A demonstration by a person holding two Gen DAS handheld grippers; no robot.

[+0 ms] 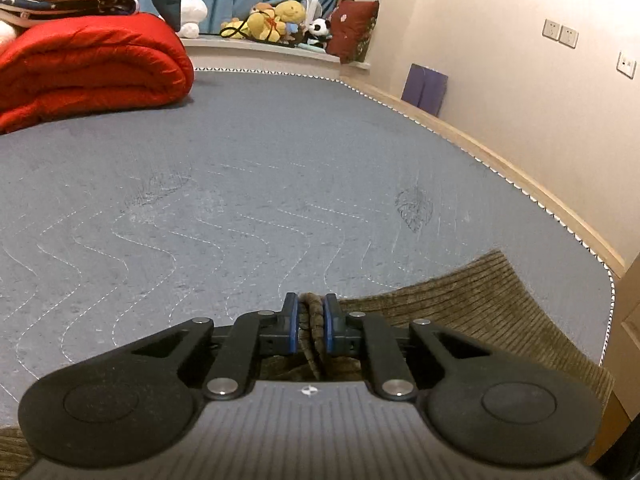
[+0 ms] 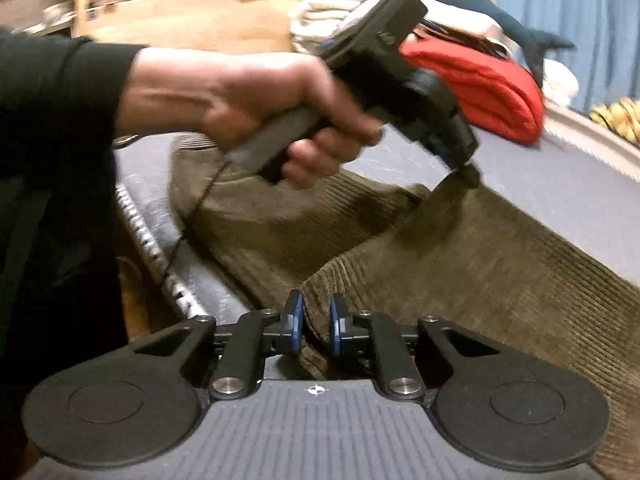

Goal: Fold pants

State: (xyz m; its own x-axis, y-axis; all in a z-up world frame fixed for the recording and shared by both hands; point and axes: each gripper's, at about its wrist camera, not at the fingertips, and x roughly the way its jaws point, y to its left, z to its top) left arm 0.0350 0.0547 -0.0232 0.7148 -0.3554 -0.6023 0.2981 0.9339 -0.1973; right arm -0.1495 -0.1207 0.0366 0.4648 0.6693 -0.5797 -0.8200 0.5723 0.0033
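The olive-brown corduroy pants [image 2: 480,248] lie on the grey-blue mattress [image 1: 280,168] near its front edge. My left gripper [image 1: 311,312] is shut on a bunched edge of the pants [image 1: 460,300], which trail off to its right. In the right wrist view the left gripper [image 2: 466,170] pinches the cloth and lifts it into a peak, held by a hand. My right gripper [image 2: 316,320] is shut on a folded edge of the pants close to the mattress's piped border [image 2: 160,248].
A rolled red quilt [image 1: 92,68] with folded bedding on top lies at the mattress's far left. Plush toys [image 1: 280,20] and a red cushion [image 1: 352,28] sit on the window ledge. A wall with sockets runs along the right. A wooden shelf [image 2: 192,8] stands behind the arm.
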